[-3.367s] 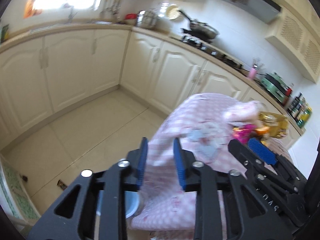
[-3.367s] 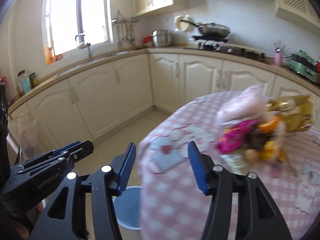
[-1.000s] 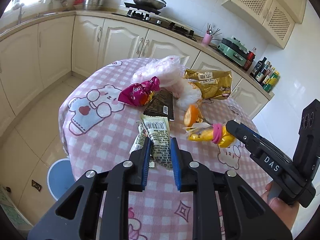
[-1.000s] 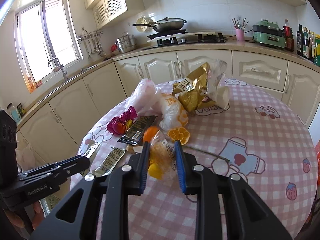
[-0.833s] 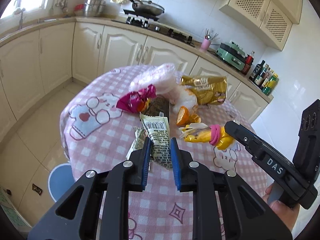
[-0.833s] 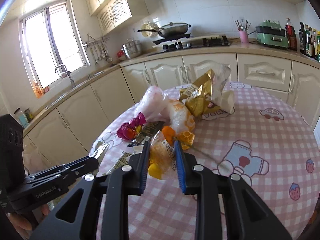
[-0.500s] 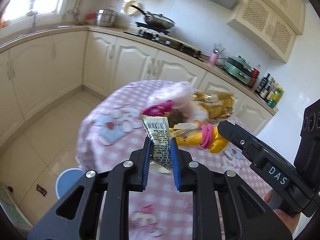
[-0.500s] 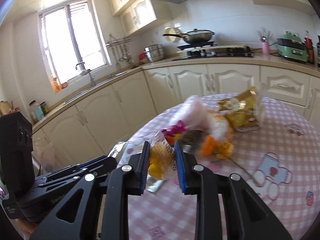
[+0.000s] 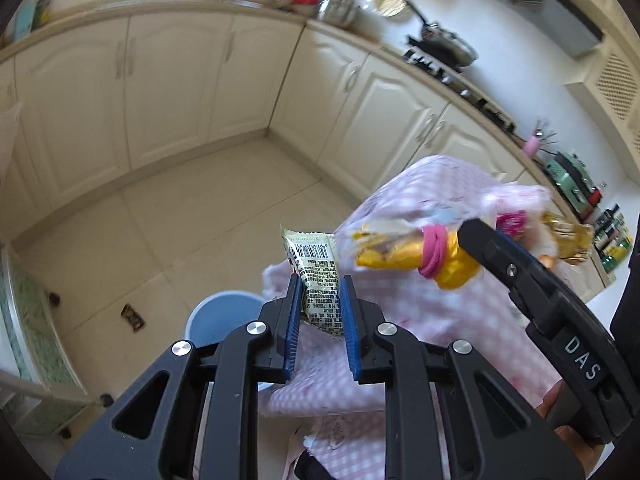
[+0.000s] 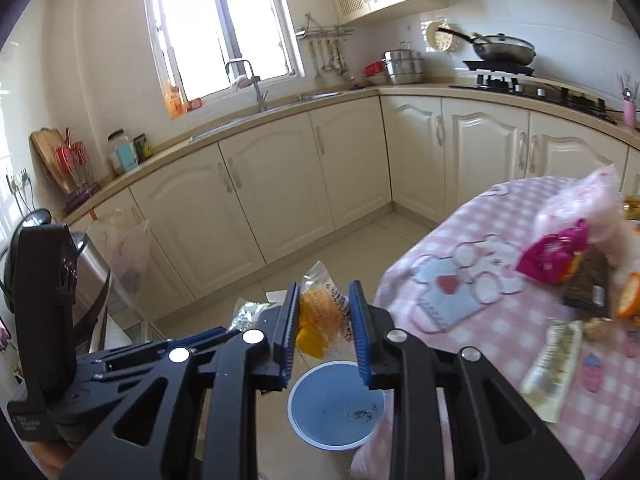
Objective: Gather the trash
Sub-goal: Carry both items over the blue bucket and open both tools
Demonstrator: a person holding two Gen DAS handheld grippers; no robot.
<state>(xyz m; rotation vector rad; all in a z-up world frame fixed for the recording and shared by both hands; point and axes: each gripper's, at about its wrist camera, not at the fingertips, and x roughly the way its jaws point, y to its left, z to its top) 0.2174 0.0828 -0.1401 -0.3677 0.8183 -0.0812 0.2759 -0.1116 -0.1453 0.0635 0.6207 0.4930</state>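
**Both grippers carry wrappers above the floor bin**

The left gripper (image 9: 320,304) has its blue pads pinched on a pale green wrapper (image 9: 316,276) printed with a barcode; the packet stands upright between the pads, its top edge poking out toward 12 o'clock. The right gripper (image 10: 325,312) has its pads pressed on a clear bag with yellow-orange contents (image 10: 320,312), which bulges out between them and hangs a little below the fingertips.

In the left wrist view, the right gripper reaches in from 3 o'clock, and the yellow bag it holds, cinched by a pink band, sits just beside the green wrapper at about 2 o'clock. In the right wrist view, the left gripper's body lies at 8 o'clock, with the crinkled end of its wrapper showing just left of the right gripper's fingers.

The blue bin (image 10: 338,404) stands on the tiled floor (image 9: 160,220) directly below the right gripper's fingertips, at 6 o'clock, its round mouth facing up with a few dark specks inside. From the left wrist view the bin sits at 8 o'clock of the fingertips, partly hidden behind the gripper.

The round table with a pink checked cloth (image 10: 480,292) lies toward 3 o'clock, bearing more trash: a magenta wrapper (image 10: 554,254), a dark wrapper (image 10: 588,284), a pale long wrapper (image 10: 554,360) near the table's edge and a pink plastic bag (image 10: 584,204). Cream cabinets (image 10: 280,200) line the walls beyond.
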